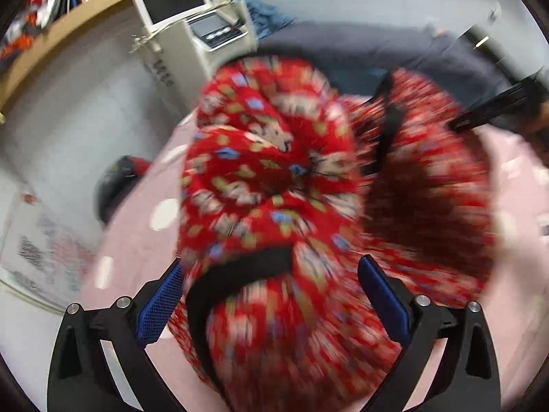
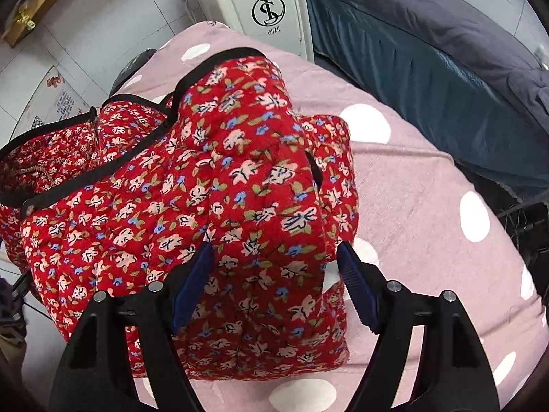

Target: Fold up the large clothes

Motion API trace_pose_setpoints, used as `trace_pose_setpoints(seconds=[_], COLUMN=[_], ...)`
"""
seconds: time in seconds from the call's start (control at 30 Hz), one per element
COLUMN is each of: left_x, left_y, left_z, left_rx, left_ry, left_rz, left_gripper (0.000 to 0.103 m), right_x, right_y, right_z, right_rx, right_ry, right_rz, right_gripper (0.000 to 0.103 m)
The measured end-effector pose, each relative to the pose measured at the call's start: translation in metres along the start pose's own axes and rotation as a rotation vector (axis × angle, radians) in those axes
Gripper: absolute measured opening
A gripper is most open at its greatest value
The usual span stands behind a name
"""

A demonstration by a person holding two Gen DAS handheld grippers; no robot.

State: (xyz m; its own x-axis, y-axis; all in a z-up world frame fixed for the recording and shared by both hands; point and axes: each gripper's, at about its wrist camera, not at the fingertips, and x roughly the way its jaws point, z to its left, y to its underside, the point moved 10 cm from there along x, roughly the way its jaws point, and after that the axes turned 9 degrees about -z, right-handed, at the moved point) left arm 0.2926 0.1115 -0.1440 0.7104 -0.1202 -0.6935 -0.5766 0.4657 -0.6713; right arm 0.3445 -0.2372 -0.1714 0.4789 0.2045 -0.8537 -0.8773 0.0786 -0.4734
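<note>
A padded red floral jacket [image 2: 212, 206] with black trim lies bunched on a pink polka-dot bedspread [image 2: 429, 206]. In the left wrist view the jacket [image 1: 274, 189] is blurred and bulges up between my fingers. My left gripper [image 1: 271, 278] is open, its blue pads on either side of a fold with black trim. My right gripper [image 2: 274, 264] is open, its pads straddling the jacket's near bulge. The right gripper's black fingers [image 1: 490, 110] show at the far right of the left wrist view, on the cloth's far edge.
A white machine with a screen [image 1: 192, 27] stands beyond the bed, also in the right wrist view [image 2: 264, 3]. A dark blue-grey couch [image 2: 446, 51] runs along the right. A wooden shelf [image 1: 51, 34] is at the left. A printed sheet [image 1: 37, 250] lies on the tiled floor.
</note>
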Motion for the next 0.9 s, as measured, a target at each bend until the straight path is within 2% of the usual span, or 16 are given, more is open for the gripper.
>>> trace_pose_setpoints(seconds=[0.03, 0.07, 0.1, 0.13, 0.17, 0.23, 0.27, 0.4, 0.53, 0.6, 0.67, 0.77, 0.8, 0.83, 0.9], left_x=[0.009, 0.014, 0.016, 0.015, 0.012, -0.002, -0.012, -0.047, -0.062, -0.056, -0.029, 0.023, 0.039, 0.052, 0.081], left_y=[0.0, -0.001, -0.001, -0.003, -0.004, -0.007, -0.009, -0.007, 0.015, 0.022, 0.034, 0.041, 0.043, 0.045, 0.054], left_z=[0.0, 0.003, 0.005, 0.008, 0.011, 0.027, 0.04, 0.093, 0.128, 0.136, 0.136, 0.127, 0.126, 0.124, 0.125], left_rx=[-0.014, -0.039, -0.06, -0.096, -0.124, -0.253, -0.352, -0.622, -0.816, -0.897, -0.968, -1.004, -1.007, -1.011, -1.021], left_ry=[-0.002, -0.005, 0.005, 0.033, 0.05, 0.115, 0.162, 0.266, 0.326, 0.361, 0.366, 0.337, 0.323, 0.319, 0.275], left_rz=[0.025, 0.048, 0.063, 0.078, 0.085, 0.1, 0.102, 0.057, 0.04, 0.041, 0.098, 0.231, 0.263, 0.291, 0.349], left_gripper=[0.072, 0.062, 0.044, 0.034, 0.031, 0.024, 0.023, 0.021, 0.02, 0.02, 0.02, 0.02, 0.02, 0.021, 0.026], right_x=[0.002, 0.004, 0.007, 0.004, 0.0, -0.011, -0.019, -0.064, -0.12, -0.129, -0.117, -0.08, -0.068, -0.041, 0.001], right_y=[0.001, 0.001, -0.001, -0.003, -0.005, -0.01, -0.012, -0.015, -0.028, -0.033, -0.041, -0.058, -0.061, -0.066, -0.064], right_z=[0.001, 0.003, 0.001, 0.002, 0.005, 0.009, 0.011, 0.013, -0.004, -0.006, 0.0, 0.007, 0.004, -0.001, -0.016], right_rx=[0.003, 0.003, 0.001, -0.007, -0.008, -0.009, -0.01, 0.015, 0.186, 0.206, 0.18, 0.183, 0.184, 0.176, 0.246], right_ry=[-0.005, -0.023, -0.017, -0.003, -0.012, -0.039, -0.053, -0.146, -0.309, -0.33, -0.318, -0.271, -0.244, -0.165, -0.097], right_rz=[0.005, 0.009, 0.011, 0.003, -0.006, -0.029, -0.044, -0.128, -0.25, -0.27, -0.245, -0.181, -0.16, -0.132, -0.042], right_gripper=[0.07, 0.054, 0.048, 0.036, 0.024, 0.017, 0.016, 0.014, 0.013, 0.013, 0.013, 0.014, 0.014, 0.014, 0.014])
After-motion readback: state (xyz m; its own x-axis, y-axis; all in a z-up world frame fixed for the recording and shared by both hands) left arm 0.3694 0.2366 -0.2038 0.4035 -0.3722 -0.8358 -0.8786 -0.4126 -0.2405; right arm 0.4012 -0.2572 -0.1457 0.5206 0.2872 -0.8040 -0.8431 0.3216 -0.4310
